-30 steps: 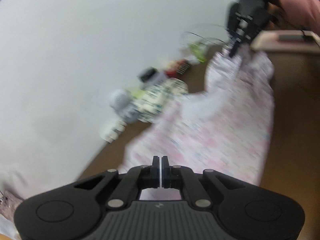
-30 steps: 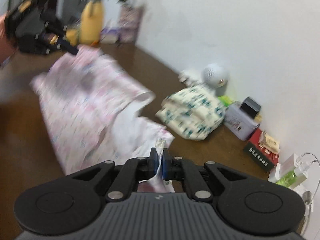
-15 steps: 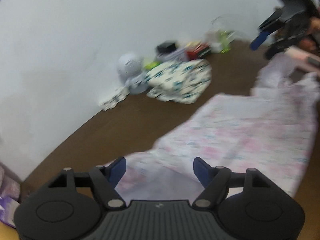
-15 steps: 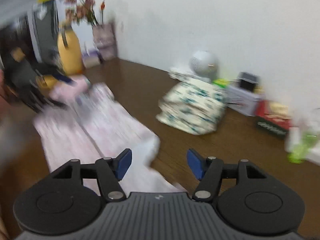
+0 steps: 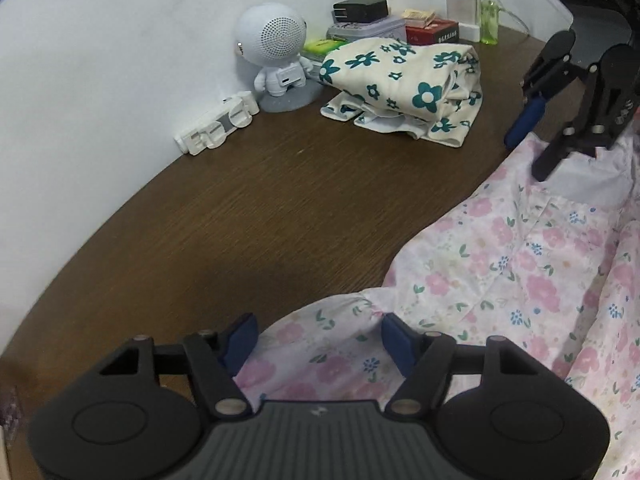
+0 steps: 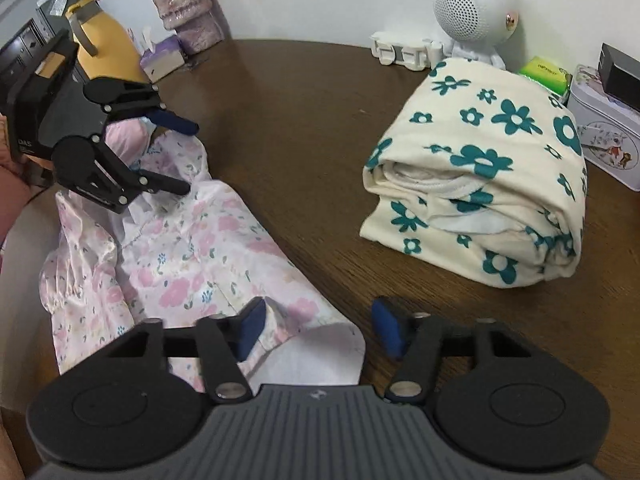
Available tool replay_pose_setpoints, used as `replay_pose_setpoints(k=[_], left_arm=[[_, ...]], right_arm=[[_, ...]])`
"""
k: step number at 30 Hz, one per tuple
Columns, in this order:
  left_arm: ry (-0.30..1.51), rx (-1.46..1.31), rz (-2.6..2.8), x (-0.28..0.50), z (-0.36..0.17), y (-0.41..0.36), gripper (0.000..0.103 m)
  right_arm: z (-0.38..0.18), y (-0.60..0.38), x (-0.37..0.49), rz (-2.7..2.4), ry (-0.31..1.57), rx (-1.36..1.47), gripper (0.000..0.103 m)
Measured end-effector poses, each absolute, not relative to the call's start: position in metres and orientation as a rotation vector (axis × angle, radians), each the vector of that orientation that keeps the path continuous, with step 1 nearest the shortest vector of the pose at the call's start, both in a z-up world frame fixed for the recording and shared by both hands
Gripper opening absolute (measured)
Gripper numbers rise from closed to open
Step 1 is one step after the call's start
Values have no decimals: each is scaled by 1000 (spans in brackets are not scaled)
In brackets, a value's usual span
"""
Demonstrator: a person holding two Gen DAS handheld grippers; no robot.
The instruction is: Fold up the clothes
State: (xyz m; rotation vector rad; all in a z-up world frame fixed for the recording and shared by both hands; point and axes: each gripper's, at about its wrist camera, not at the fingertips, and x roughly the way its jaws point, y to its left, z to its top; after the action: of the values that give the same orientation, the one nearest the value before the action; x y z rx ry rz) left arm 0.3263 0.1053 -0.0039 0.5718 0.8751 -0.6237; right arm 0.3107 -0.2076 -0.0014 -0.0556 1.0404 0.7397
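A pink floral garment [image 5: 520, 264] lies spread on the brown wooden table [image 5: 240, 220]. My left gripper [image 5: 320, 340] hovers low over the garment's near edge. Its jaws are closing, with cloth between the blue pads [image 5: 240, 338] but no pad pressing on it. My right gripper [image 6: 320, 328] straddles another corner of the garment [image 6: 192, 264]. Its jaws are closing too, and its pads are clear of the cloth. Each gripper shows in the other's view: the right gripper [image 5: 528, 152] and the left gripper [image 6: 186, 156]. A folded cream garment with teal flowers [image 6: 488, 168] sits by the wall.
Along the wall stand a white astronaut speaker [image 5: 276, 48], a white clip block [image 5: 216, 124], a tin box [image 6: 604, 140], a red box [image 5: 432, 32] and a green bottle [image 5: 490, 20]. A yellow jug [image 6: 100, 36], a tissue box [image 6: 160, 60] and a flower pot [image 6: 188, 12] stand at the far left.
Both grippers were shut on the garment's corners a second ago. They let go, the garment settled flat on the table, and both came down over its edges with jaws narrowing.
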Motion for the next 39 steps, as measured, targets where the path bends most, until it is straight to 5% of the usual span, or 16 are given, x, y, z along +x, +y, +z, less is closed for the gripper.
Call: replay_pose_setpoints(k=[1, 3, 4, 15, 21, 27, 28, 29, 31, 33, 37, 39], left_arm=[[876, 559, -637, 325, -4, 106, 48], [867, 547, -652, 321, -4, 105, 5], [845, 562, -645, 317, -3, 103, 2], [392, 681, -503, 152, 45, 115, 1], [439, 677, -459, 55, 5, 122, 2], [534, 481, -469, 39, -14, 133, 18], [502, 437, -474, 38, -5, 133, 28], [466, 394, -478, 37, 5, 132, 47], [401, 321, -492, 36, 23, 127, 56], [393, 303, -513, 46, 31, 108, 55], [443, 302, -572, 71, 30, 66, 54], [503, 319, -616, 87, 20, 42, 43]], right_arm=[[-2, -206, 310, 745, 1043, -51, 30], [-2, -203, 309, 755, 1050, -50, 10], [0, -201, 307, 758, 1040, -57, 7], [88, -180, 160, 936, 589, -429, 2], [59, -154, 67, 972, 537, -695, 2], [7, -137, 49, 918, 618, -730, 3], [6, -138, 49, 906, 617, -712, 3], [5, -140, 49, 895, 616, -694, 6], [6, -145, 49, 881, 624, -657, 20], [14, -156, 48, 904, 635, -582, 44], [52, -193, 57, 907, 603, -386, 49], [70, -218, 70, 817, 584, -327, 59]])
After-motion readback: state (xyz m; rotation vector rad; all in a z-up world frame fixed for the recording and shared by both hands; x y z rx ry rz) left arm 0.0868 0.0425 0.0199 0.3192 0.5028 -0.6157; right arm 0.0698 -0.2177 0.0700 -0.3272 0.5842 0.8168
